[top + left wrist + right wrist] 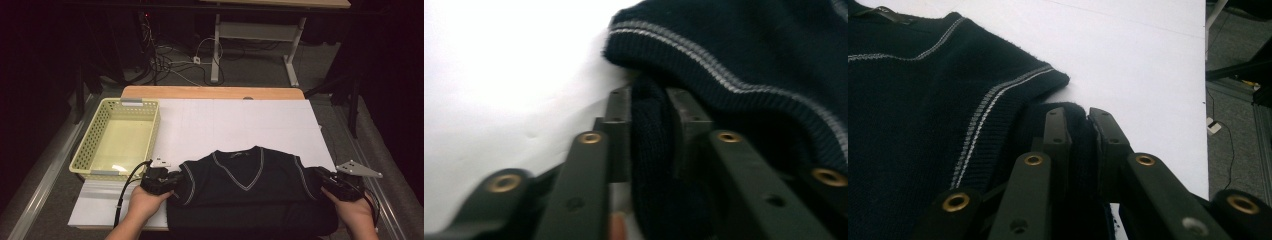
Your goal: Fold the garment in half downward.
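A dark navy knit vest (240, 187) with grey trim at the V-neck and armholes lies flat on the white table cover, its lower part hanging over the near edge. My left gripper (175, 181) is at its left armhole, shut on a fold of the knit (651, 130) pinched between both pads. At the right armhole my right gripper (320, 176) is shut on a thin fold of the same fabric (1079, 135). The vest's striped armhole edge (998, 97) lies just left of the right gripper's jaws. A hand holds each gripper from below.
A pale yellow perforated basket (87, 145) stands at the left of the table, with nothing in it. The white cover (235, 120) stretches behind the vest to the wooden far edge (210, 92). Beyond are a desk frame and cables on the floor.
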Demonstrator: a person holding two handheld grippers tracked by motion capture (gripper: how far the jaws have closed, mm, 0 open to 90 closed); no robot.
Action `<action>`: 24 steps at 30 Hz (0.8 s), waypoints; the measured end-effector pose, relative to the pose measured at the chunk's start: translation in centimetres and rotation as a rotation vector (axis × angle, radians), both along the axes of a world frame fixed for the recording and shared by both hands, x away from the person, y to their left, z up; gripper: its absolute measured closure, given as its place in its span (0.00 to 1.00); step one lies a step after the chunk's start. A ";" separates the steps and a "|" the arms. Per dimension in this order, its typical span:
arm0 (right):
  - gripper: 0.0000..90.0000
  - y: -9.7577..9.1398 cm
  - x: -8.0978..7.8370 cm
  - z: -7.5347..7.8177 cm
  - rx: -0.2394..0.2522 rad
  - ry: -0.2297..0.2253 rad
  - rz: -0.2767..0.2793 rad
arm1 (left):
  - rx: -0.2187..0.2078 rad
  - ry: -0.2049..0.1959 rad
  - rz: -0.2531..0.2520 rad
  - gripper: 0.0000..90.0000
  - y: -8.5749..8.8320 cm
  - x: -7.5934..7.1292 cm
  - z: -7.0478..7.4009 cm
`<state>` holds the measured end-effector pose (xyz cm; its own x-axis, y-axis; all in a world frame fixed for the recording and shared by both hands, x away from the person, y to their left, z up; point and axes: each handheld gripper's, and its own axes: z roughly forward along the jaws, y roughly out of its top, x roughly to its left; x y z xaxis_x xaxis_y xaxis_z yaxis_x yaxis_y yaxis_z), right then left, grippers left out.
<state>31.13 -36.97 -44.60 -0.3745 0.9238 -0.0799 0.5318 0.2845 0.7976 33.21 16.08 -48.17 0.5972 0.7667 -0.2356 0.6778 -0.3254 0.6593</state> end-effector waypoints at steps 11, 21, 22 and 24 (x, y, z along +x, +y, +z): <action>0.91 0.3 0.4 3.7 0.042 -0.084 -0.015 | 0.037 -0.200 0.022 0.87 -1.4 1.8 7.6; 0.91 0.2 2.5 6.7 0.075 -0.174 -0.055 | 0.037 -0.291 0.085 0.87 -2.1 5.5 11.5; 0.91 0.1 2.8 7.0 0.077 -0.188 -0.056 | 0.041 -0.293 0.093 0.87 -2.0 5.9 11.8; 0.91 0.1 3.4 7.7 0.081 -0.217 -0.058 | 0.032 -0.294 0.130 0.87 -1.8 6.9 12.2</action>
<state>34.48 -36.88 -36.92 -0.3022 0.9501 -0.0776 0.3589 0.1889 0.9141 40.10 14.29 -36.01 0.5325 0.8454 -0.0417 0.4967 -0.2722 0.8241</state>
